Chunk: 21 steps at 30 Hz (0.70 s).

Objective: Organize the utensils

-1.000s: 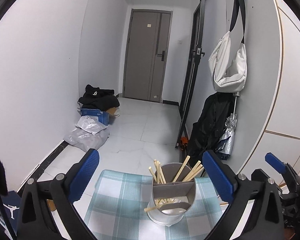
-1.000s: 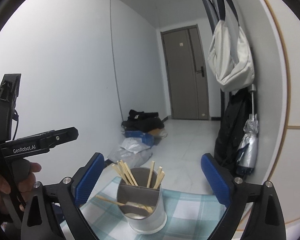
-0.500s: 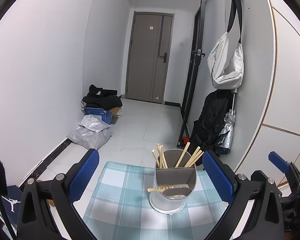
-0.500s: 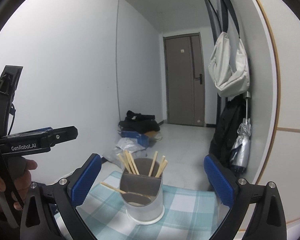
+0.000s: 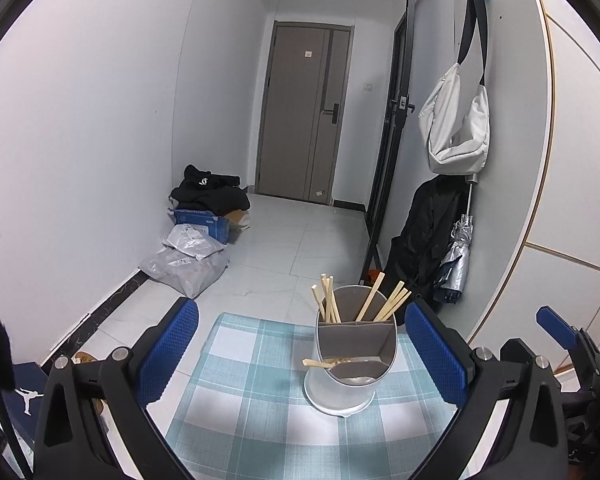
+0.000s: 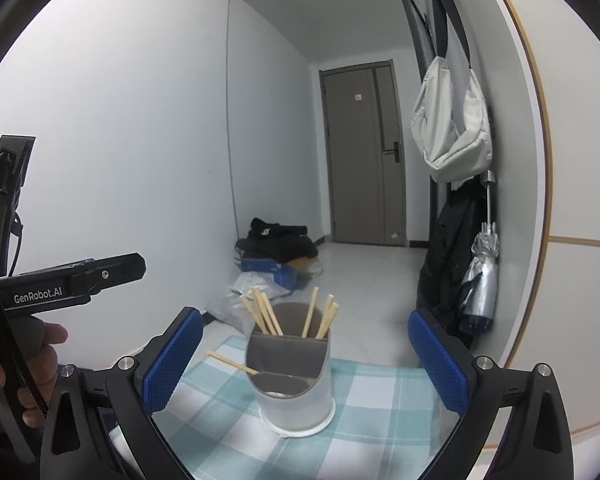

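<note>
Likely light, stiff and slippery, the stray chopstick (image 6: pixel 232 362) pokes toward nine o'clock from the utensil holder (image 6: pixel 296 392); both the left gripper (image 5: pixel 300 354) and right gripper (image 6: pixel 304 360) gape empty, so pinch mid-shaft.

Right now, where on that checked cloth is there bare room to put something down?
The checked cloth is bare left of the grey utensil holder, up to the left gripper, and in front of it. It is tighter right of the holder, and one chopstick pokes out leftward at its low front lip.
</note>
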Tool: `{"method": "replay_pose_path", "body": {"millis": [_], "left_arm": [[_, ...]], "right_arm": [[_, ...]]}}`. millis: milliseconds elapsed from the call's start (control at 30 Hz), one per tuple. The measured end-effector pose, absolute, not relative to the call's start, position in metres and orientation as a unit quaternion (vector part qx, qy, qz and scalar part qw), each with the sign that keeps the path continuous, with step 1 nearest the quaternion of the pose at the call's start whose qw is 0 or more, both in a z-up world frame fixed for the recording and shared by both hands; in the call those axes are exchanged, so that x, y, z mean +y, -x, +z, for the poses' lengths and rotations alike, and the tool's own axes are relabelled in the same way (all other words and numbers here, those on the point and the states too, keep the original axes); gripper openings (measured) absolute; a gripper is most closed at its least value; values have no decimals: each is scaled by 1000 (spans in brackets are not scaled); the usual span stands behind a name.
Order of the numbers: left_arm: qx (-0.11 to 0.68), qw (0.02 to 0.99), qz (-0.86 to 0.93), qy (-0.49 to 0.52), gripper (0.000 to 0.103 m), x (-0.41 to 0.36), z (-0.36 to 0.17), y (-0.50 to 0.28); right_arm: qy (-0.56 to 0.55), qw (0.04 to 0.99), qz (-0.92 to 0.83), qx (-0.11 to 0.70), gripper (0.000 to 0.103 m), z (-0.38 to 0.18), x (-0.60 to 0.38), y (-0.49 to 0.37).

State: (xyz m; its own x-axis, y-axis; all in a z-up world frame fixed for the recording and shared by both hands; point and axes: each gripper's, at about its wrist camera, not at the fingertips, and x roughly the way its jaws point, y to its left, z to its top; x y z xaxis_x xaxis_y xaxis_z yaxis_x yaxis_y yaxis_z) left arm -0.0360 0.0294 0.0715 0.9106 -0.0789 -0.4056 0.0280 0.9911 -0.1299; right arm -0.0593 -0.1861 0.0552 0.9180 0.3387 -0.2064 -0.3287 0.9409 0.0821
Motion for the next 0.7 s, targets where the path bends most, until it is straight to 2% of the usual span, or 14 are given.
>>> {"method": "replay_pose_path", "body": {"millis": [700], "left_arm": [[206, 977, -46, 45, 102, 23, 69, 40]], "right_arm": [[-24, 978, 166, 127, 103, 45, -186, 56]]}}
